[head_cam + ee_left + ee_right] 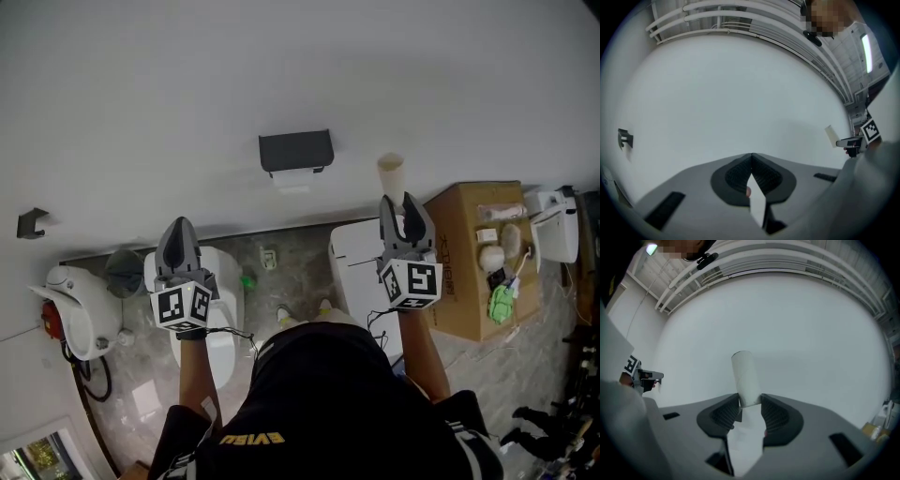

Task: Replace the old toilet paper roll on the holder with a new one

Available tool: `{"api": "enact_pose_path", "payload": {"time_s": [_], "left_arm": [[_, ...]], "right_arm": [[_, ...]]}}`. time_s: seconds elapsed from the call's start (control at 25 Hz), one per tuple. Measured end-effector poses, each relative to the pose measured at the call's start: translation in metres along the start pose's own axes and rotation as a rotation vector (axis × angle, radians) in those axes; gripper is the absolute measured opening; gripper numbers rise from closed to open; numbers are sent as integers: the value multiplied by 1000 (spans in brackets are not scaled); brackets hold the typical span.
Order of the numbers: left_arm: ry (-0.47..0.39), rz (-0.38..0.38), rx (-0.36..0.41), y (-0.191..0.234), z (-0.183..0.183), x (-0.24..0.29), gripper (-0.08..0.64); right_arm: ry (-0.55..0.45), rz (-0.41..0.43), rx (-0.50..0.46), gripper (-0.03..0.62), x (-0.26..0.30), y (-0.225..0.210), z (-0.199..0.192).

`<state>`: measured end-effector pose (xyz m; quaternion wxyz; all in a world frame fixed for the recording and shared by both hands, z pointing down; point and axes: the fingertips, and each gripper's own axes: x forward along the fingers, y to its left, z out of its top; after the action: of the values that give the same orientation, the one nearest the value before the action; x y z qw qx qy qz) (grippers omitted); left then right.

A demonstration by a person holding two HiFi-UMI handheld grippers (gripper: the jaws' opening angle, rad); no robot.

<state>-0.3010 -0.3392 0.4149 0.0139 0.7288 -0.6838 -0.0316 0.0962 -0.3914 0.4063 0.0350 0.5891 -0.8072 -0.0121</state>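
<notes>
A black paper holder hangs on the white wall, with a bit of white paper under it. My right gripper is level, to the right of the holder and apart from it. It is shut on a bare cardboard tube that sticks out past its tips. In the right gripper view the tube is pinched between the pads of that gripper. My left gripper is lower left of the holder with its tips together. A thin white sliver shows behind its pads; I cannot tell what it is.
Below on the floor are a white toilet, a white cabinet and a cardboard box with small items and a green thing. A black hook is on the wall at left. A white fixture stands at far left.
</notes>
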Motion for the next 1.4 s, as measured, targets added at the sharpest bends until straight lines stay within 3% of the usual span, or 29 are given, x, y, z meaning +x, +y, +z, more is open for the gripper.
{"api": "enact_pose_path", "payload": {"time_s": [0.84, 1.16, 1.28, 1.4], "left_arm": [[-8, 16, 40, 11, 13, 2, 11], [34, -17, 41, 7, -4, 3, 11], [45, -22, 47, 11, -8, 1, 12], [64, 29, 41, 19, -18, -16, 11]], "right_arm": [[12, 36, -65, 143, 3, 8, 7], [43, 29, -69, 146, -2, 15, -2], [53, 33, -117, 149, 2, 16, 0], [65, 81, -188, 149, 19, 12, 4]]}}
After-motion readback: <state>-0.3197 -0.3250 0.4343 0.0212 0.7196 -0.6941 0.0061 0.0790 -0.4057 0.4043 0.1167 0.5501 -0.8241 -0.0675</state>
